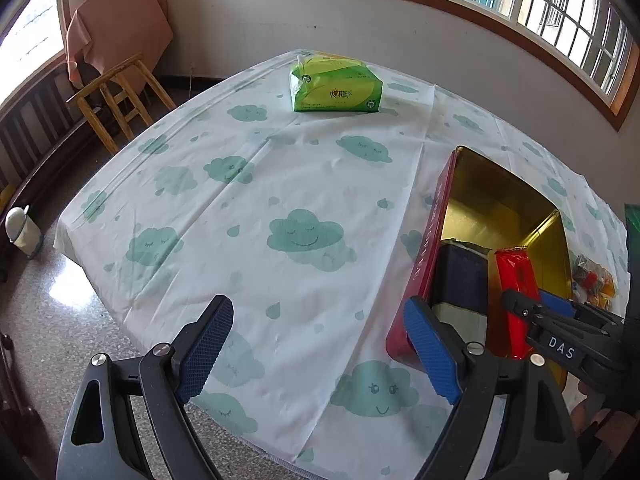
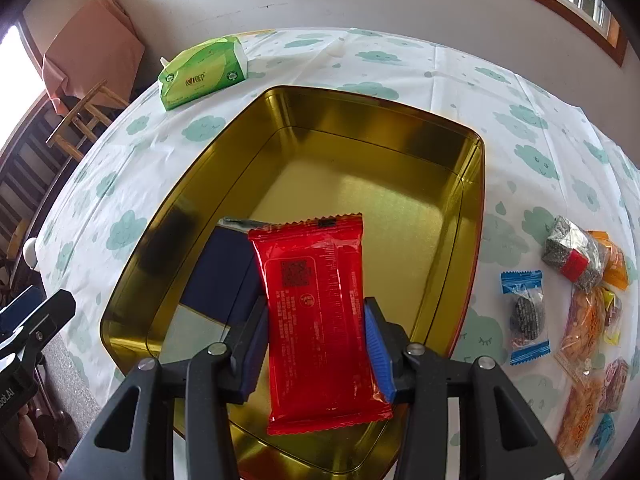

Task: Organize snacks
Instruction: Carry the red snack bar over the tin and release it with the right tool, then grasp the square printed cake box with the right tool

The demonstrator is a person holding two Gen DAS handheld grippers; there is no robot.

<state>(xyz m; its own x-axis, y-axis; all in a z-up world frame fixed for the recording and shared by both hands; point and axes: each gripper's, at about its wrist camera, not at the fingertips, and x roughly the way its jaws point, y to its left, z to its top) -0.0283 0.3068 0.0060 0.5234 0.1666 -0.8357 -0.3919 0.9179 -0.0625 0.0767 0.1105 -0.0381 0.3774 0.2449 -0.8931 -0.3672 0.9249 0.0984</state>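
Over the gold tin (image 2: pixel 460 152), right tongs (image 2: pixel 316 344) clamp a red packet (image 2: pixel 316 300) — left tongs (image 1: pixel 320 352) gape empty.

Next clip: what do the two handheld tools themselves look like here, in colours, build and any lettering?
Both match. The left tool has black angular linkage arms with cut-out slots and silver round pivot pins, ending in blue fingers with a fine dotted texture. The right tool has the same build. Seen from the left wrist view, its black body carries white letters "DAS". No cables or sleeves are visible.
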